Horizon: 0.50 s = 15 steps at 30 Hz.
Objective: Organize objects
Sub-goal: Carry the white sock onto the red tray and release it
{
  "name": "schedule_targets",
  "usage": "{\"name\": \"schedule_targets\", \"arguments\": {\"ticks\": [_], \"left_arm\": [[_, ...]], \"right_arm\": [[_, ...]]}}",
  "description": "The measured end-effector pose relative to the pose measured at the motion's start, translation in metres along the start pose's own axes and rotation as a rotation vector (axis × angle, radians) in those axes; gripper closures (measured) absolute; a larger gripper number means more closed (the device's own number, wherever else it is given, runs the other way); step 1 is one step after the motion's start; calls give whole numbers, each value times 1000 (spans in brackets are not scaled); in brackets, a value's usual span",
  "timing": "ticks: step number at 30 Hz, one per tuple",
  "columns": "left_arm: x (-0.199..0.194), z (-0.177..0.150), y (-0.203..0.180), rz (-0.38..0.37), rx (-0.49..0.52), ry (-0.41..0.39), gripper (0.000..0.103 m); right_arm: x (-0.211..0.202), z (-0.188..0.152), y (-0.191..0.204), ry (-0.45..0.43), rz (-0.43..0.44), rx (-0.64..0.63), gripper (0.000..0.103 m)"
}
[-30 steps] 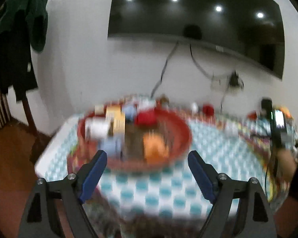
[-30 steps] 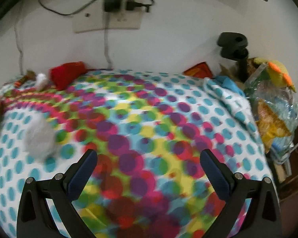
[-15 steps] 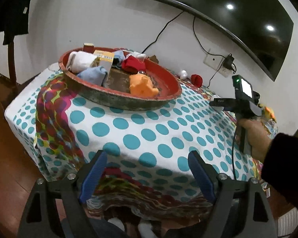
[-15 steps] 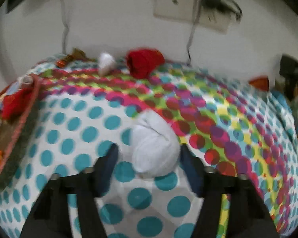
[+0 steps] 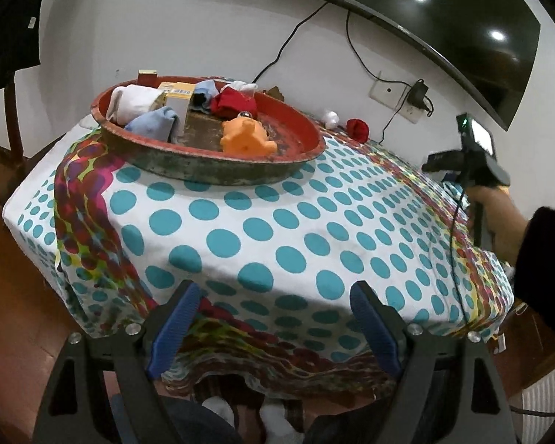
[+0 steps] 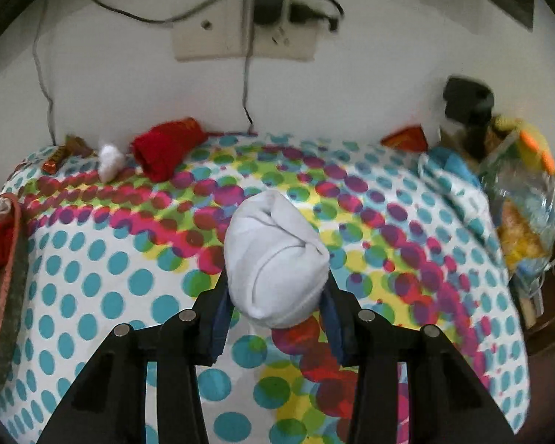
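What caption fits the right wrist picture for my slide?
The right gripper, jaws closing, squeezes a rolled white sock above the dotted tablecloth.

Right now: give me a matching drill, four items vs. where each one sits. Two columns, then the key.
Items:
1. white rolled sock
2. orange toy
3. red cloth roll
4. left gripper

Places or states:
A. lying in the red tray
B. open, with nothing between its fingers
C. between the fingers of the right gripper, whose jaws are closing on it
D. on the tablecloth near the wall, beside a small white wad

Pairs: 1-C, 2-A, 3-D, 4-B
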<state>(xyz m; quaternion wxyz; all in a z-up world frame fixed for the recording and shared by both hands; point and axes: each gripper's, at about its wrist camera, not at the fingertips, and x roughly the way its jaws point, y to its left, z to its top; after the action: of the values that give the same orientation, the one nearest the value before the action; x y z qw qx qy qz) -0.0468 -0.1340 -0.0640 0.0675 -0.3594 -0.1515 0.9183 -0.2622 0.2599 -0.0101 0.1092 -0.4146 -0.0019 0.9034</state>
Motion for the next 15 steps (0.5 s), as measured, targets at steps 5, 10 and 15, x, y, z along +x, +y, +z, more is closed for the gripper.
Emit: {"name": "schedule_targets", "arguments": {"ticks": [5,10,15], "left_arm": [[-2,0,3,37,-13,-3,17],[-1,-1,4,68,-5,4,17],[-1,-1,-1,73,20,5,17]], "right_arm": [[-34,12,38,-59,36,-60,63],[-62,15,84,-104,60,-134,63],[-84,17,124,-137,74,-200,63]]}}
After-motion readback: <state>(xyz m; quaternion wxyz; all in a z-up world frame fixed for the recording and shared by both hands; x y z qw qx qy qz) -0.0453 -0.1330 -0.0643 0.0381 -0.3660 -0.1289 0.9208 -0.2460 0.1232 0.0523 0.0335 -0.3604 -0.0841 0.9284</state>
